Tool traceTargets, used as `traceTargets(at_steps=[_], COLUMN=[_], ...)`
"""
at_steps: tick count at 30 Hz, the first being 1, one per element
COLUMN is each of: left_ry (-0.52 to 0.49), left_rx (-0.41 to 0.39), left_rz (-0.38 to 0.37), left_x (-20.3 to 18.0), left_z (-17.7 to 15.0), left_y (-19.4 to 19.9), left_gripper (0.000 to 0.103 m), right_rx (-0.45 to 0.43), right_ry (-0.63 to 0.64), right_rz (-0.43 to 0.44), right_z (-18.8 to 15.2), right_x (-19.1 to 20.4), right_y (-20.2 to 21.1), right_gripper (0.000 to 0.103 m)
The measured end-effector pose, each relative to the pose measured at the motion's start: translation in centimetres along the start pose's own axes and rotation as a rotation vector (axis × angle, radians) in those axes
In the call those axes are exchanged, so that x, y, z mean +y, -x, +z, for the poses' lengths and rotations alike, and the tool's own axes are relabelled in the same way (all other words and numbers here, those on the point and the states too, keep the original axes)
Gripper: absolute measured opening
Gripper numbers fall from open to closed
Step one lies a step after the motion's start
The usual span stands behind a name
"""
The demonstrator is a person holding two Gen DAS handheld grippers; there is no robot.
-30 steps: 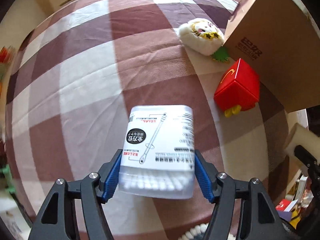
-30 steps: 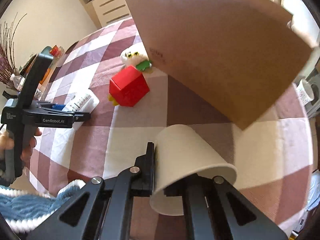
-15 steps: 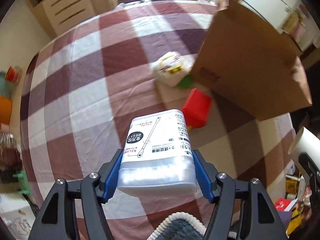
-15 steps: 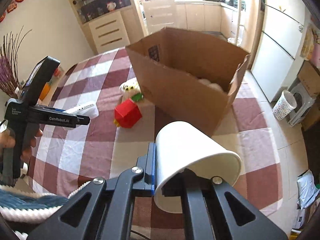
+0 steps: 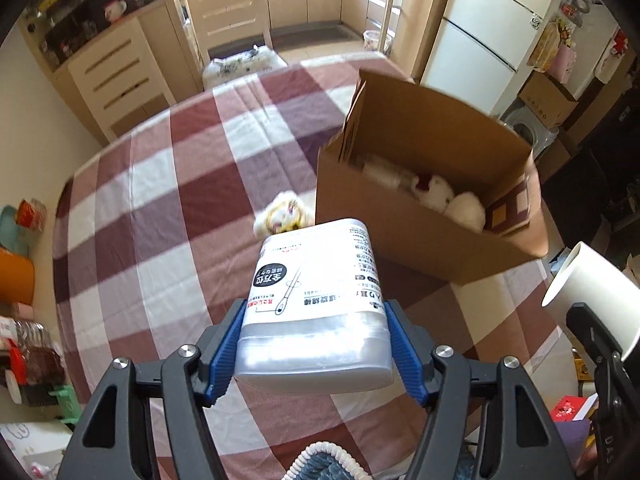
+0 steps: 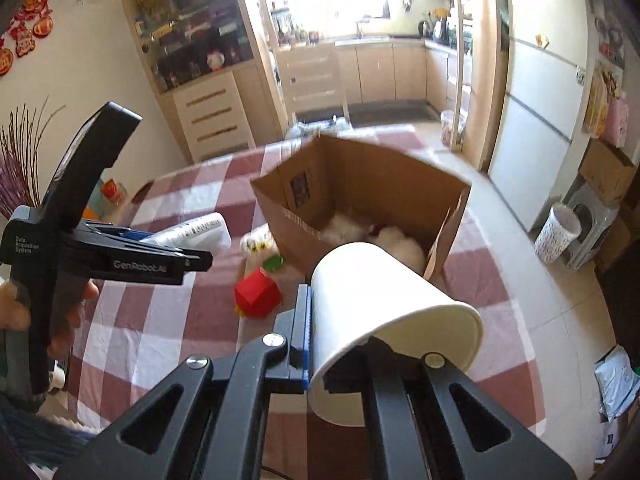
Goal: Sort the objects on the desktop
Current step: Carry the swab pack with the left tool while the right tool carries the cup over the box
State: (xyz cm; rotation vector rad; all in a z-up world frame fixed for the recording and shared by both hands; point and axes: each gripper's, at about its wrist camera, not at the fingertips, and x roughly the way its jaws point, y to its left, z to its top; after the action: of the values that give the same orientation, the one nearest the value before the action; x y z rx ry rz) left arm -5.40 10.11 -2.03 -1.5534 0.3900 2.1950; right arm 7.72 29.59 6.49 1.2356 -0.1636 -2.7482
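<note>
A kitchen with pale wooden drawers and a white fridge lies behind a table covered with a red, brown and white checked cloth (image 5: pixel 160 208). On this cloth stands an open brown cardboard box (image 5: pixel 400 220) with some white soft things inside (they are blurred, so I cannot tell what they are).

The left gripper (image 5: pixel 312 344) holds a white plastic cotton-swab container (image 5: pixel 316 304) between its blue pads (image 5: pixel 224 352); the pads press on both sides of the lower, clear part of the container, and its other end points forward, toward the near wall of the box. The container has rounded corners, a white label with a black oval mark and a drawing of a swab, and the white swabs show through the clear part.

The right gripper (image 6: pixel 340 356) is closed on the wall of a white paper cup (image 6: pixel 384 320), near the rim. The cup lies on its side, with its bottom toward the box.

On the cloth, just beside the box, lie a small white and yellow plush toy (image 6: pixel 258 242) and a red house-shaped carton (image 6: pixel 258 294) with a green piece between them.
</note>
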Motion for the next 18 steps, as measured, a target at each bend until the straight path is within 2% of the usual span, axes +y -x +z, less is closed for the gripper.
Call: traceTargets(at_steps=[7, 18], left_ry=[-0.055, -0.094], left_rx=[-0.031, -0.048], left_rz=[0.007, -0.001], left_x=[-1.4, -2.7], left_z=[2.0, 4.1], left_y=[1.1, 1.9], left_gripper=[0.068, 0.068], right_rx=[-0.068, -0.089], right_ry=[0.011, -0.011], right_rz=[-0.023, -0.055], right_z=[2.6, 4.2], right_x=[0.4, 0.0], right_y=[1.3, 1.7], right_gripper=[0.004, 0.004])
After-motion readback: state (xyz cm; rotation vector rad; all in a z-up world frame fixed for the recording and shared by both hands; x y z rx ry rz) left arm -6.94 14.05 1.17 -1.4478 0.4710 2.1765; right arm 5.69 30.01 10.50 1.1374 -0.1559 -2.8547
